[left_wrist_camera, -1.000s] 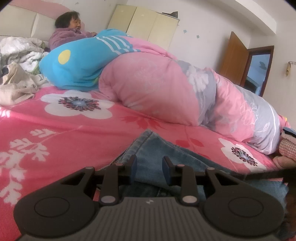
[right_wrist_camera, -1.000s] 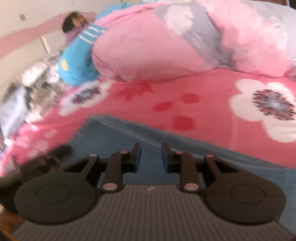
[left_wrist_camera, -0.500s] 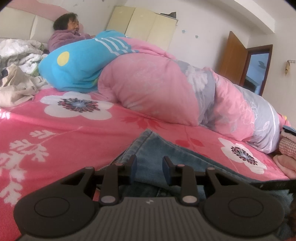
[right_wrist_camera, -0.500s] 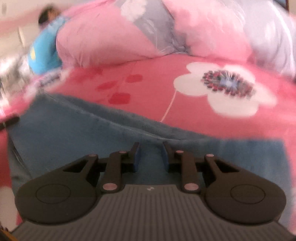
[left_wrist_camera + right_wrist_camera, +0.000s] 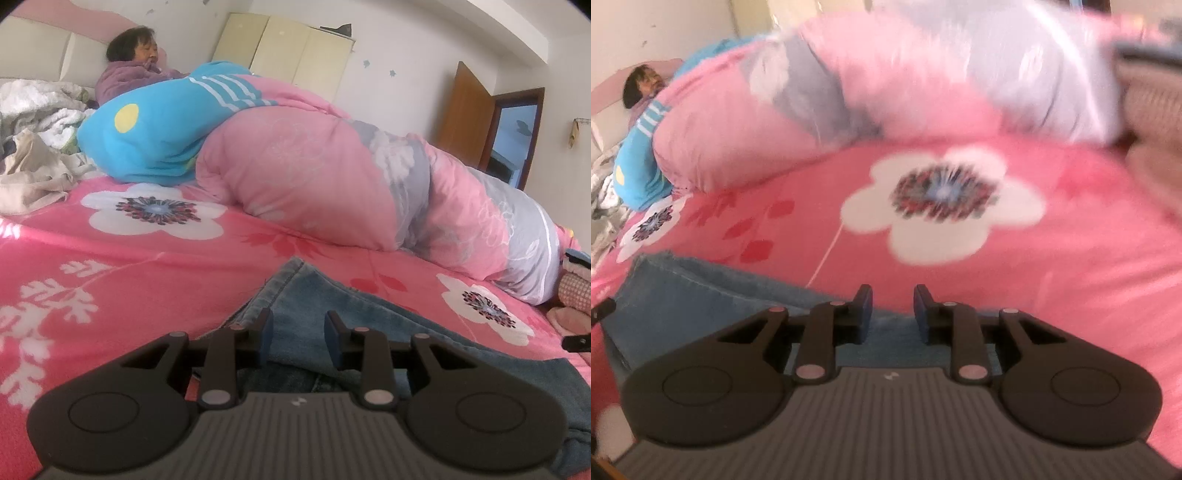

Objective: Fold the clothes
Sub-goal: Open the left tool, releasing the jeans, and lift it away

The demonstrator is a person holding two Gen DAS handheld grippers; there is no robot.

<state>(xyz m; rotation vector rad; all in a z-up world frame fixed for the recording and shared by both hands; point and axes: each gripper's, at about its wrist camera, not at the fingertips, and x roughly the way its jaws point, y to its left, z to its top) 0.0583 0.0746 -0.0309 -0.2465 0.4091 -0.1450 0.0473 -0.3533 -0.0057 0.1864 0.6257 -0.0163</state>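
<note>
Pink floral bedsheet fills both views, jeans lying flat on it at the near edge. Left gripper angled slightly down over the denim, jaws parted, gripping nothing; right gripper at the jeans' far edge, jaws parted too — that view is motion-blurred. Rolled pink quilt behind; the jeans' lower part is hidden by the gripper bodies.

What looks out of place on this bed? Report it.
Nothing is damaged or spilled. The jeans lie rumpled, not flat, on the pink bedsheet. A loose heap of pale laundry sits unfolded near the headboard.
</note>
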